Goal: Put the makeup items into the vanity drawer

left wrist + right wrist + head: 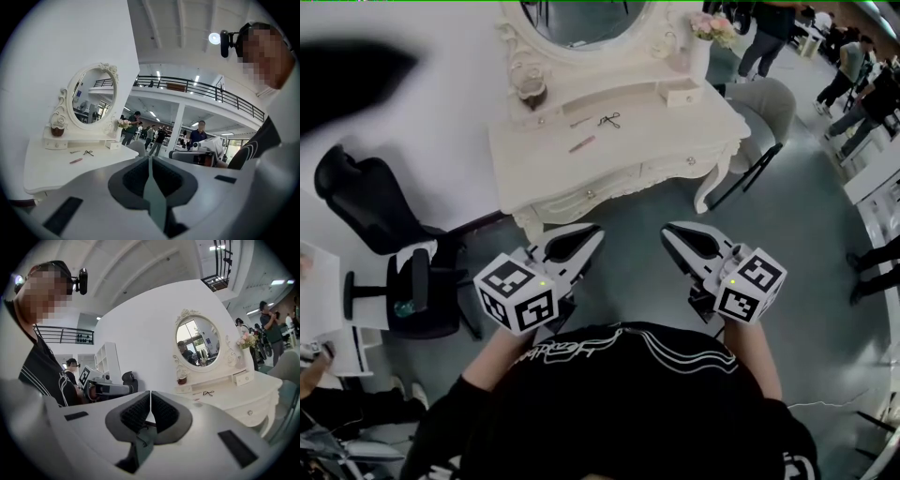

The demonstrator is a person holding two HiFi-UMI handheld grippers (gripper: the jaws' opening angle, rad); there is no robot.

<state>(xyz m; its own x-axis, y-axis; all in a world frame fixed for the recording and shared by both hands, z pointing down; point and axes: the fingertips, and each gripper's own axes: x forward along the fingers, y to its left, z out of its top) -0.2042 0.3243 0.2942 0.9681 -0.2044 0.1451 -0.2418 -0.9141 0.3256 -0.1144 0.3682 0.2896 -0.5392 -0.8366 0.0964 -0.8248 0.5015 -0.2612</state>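
Note:
The white vanity (675,131) stands ahead of me with its front drawers (586,195) closed. On its top lie a pink stick (582,143), a black tangled item (610,120) and a thin dark stick (579,122). Both grippers hover in front of my chest, well short of the vanity. My left gripper (595,228) is shut and holds nothing; its own view (150,159) shows the pink stick (75,161) far to the left. My right gripper (667,228) is also shut and empty (150,392), with the black item (207,393) off to its right.
An oval mirror (586,23), a brown jar (530,92), a small drawer box (682,92) and flowers (712,26) sit at the vanity's back. A grey chair (764,112) stands to its right, a black office chair (384,234) to its left. People (862,75) stand at the far right.

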